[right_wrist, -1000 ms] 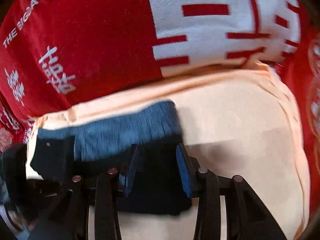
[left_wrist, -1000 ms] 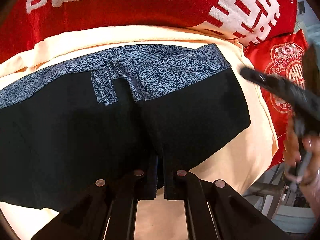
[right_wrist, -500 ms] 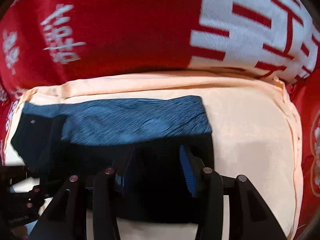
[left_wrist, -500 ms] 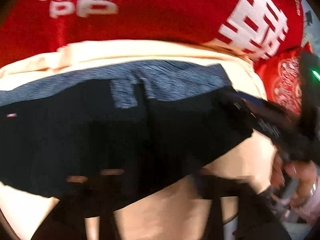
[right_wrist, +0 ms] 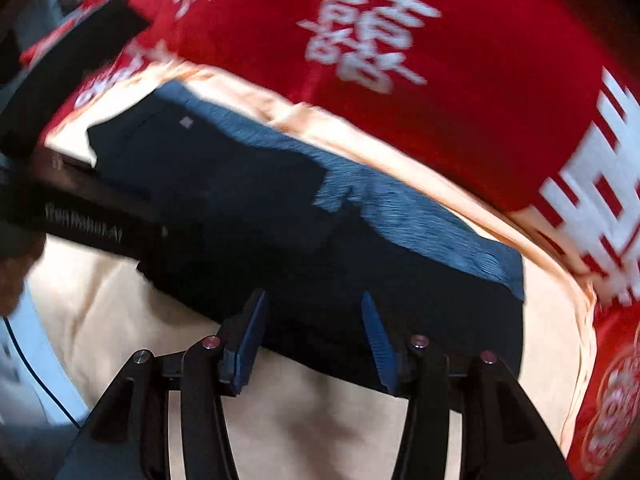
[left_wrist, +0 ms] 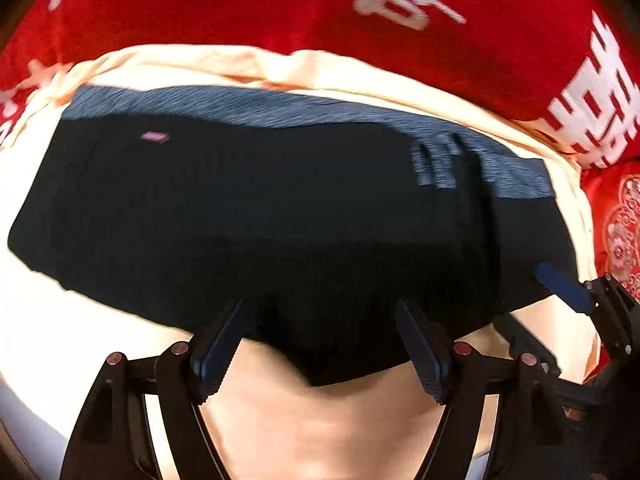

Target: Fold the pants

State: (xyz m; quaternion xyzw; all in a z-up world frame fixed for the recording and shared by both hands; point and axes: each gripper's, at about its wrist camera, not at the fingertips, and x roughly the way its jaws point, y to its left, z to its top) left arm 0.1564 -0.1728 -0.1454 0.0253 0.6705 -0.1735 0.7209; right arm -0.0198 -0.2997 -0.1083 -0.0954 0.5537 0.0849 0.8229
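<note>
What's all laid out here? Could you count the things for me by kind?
Pants: 1, the black pants with a grey patterned waistband
Peach cloth: 1, the peach sheet under them
Red fabrics: 2, the red blanket and the red cushion
Handheld grippers: 2, the left gripper and the right gripper, both open
Total: 6
</note>
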